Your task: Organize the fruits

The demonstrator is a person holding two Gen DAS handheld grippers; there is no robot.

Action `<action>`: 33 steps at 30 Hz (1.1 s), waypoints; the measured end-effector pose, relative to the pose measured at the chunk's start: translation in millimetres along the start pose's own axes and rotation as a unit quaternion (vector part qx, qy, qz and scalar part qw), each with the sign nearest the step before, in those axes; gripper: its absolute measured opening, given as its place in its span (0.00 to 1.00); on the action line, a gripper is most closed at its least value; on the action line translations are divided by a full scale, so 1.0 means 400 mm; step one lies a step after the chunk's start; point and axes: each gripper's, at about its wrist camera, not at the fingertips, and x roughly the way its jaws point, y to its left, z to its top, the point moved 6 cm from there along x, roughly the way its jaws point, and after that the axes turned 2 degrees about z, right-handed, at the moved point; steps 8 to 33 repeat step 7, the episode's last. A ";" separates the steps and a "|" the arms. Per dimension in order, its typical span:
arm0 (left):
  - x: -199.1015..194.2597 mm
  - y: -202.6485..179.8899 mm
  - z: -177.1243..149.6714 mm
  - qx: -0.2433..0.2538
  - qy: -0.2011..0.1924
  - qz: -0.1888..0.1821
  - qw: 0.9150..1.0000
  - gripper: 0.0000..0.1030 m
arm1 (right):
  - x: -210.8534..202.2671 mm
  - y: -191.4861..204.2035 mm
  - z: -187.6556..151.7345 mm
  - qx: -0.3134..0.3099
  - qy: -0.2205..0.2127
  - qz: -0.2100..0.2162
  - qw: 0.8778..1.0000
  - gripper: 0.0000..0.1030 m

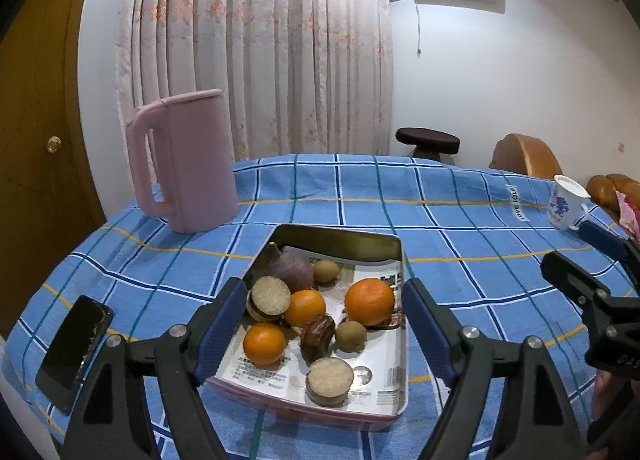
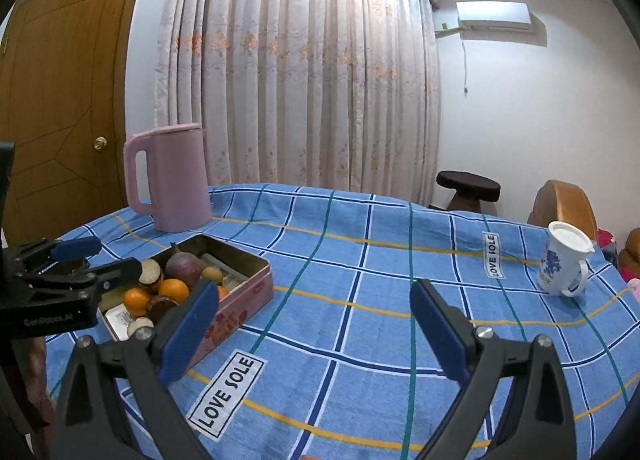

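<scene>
Left gripper [image 1: 324, 314] is spread wide with nothing gripped, its blue pads [image 1: 224, 320] flanking the open metal tin [image 1: 340, 238], which holds oranges [image 1: 370, 301], cut tuber halves and small brown fruits between and just ahead of the fingertips. Right gripper [image 2: 314, 330] is also wide open and empty over bare blue checked tablecloth [image 2: 360, 260]; the tin sits beside its left finger, and a white floral mug [image 2: 562, 264] stands well off beyond the right finger.

Through the left wrist camera I saw my left hand-held gripper [image 1: 324, 330] spread wide over the tin [image 1: 340, 238] of fruit: three oranges [image 1: 369, 301], cut rounds and small brown fruits. A pink jug [image 1: 188, 160] stood behind on the table [image 1: 480, 260].
</scene>
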 end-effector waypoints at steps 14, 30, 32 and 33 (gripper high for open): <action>-0.007 0.002 0.003 0.000 -0.003 -0.004 1.000 0.79 | -0.001 -0.049 -0.020 0.005 0.015 -0.021 1.000 0.96; -0.007 0.002 0.003 0.000 -0.003 -0.004 1.000 0.79 | -0.001 -0.049 -0.020 0.005 0.015 -0.021 1.000 0.96; -0.007 0.002 0.003 0.000 -0.003 -0.004 1.000 0.79 | -0.001 -0.049 -0.020 0.005 0.015 -0.021 1.000 0.96; -0.007 0.002 0.003 0.000 -0.003 -0.004 1.000 0.79 | -0.001 -0.049 -0.020 0.005 0.015 -0.021 1.000 0.96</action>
